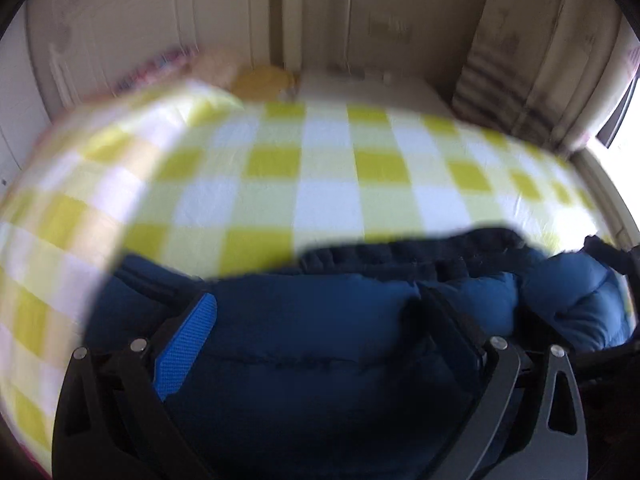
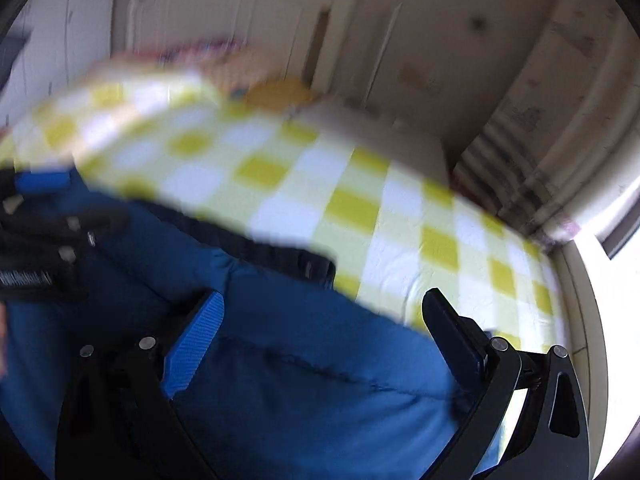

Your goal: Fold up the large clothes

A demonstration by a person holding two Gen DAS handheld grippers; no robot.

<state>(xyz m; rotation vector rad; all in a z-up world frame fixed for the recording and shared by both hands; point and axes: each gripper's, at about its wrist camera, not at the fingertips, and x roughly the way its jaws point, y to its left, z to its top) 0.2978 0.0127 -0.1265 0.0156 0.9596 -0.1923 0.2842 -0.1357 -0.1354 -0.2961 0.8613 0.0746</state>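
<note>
Currently we've got both jaws wide, nothing gripped: left gripper and right gripper above blue padded jacket on checked bedsheet.

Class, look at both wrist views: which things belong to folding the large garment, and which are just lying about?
Belongs to the job:
- blue padded jacket
- left tool, jaws wide open
- right tool, jaws wide open
- checked bedcover, the work surface

Lying about:
- yellow cushion
- curtain
</note>
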